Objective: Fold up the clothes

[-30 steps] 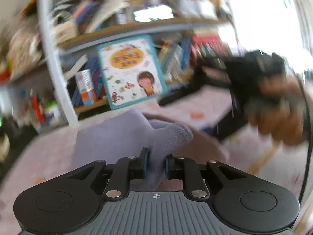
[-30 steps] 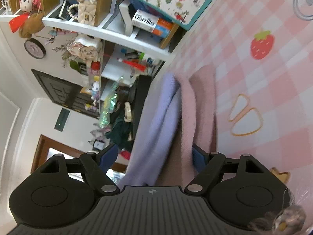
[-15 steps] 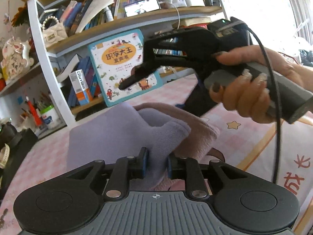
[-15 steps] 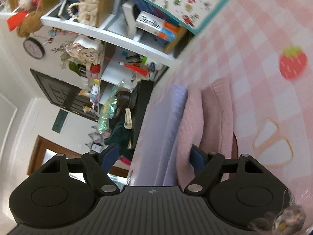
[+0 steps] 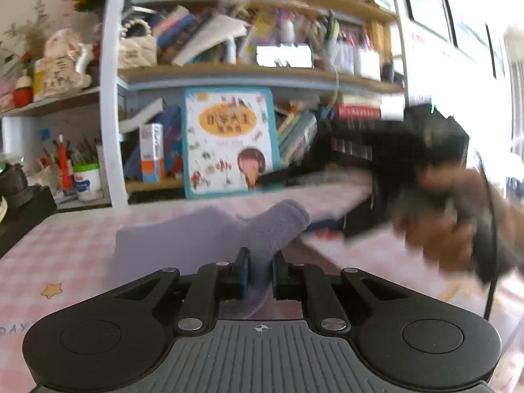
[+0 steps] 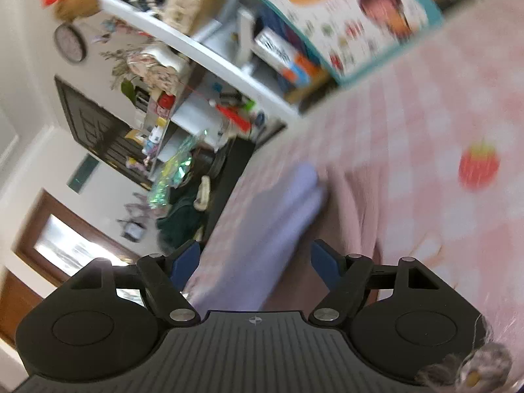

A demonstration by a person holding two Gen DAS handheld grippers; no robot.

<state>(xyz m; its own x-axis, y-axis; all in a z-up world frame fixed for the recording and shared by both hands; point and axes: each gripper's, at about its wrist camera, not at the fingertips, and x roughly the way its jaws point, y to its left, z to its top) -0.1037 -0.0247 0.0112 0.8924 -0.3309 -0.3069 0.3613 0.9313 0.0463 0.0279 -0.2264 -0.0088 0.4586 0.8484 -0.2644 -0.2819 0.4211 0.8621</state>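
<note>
A lavender cloth (image 5: 196, 239) lies folded on the pink checked tablecloth (image 5: 65, 245), with a dusty pink cloth (image 5: 304, 252) under its right side. My left gripper (image 5: 260, 258) pinches a raised fold of the lavender cloth, its jaws closing on it. At the right, blurred, a hand (image 5: 442, 216) holds the right gripper beside the cloths. In the right wrist view the right gripper (image 6: 255, 255) stands wide, rolled sideways. The lavender cloth (image 6: 278, 216) and the pink cloth (image 6: 347, 203) run out between its blue pads (image 6: 324, 262), which do not visibly press on them.
A white bookshelf (image 5: 111, 114) crammed with books, jars and toys stands behind the table. A teal-edged picture book (image 5: 229, 144) leans against it. A pen cup (image 5: 86, 180) sits at the left. The tablecloth (image 6: 425, 114) carries a strawberry print (image 6: 478, 167).
The hand with the right gripper has swung from above the cloths down to the right. The right wrist view has rolled. The left gripper still pinches the lavender fold.
</note>
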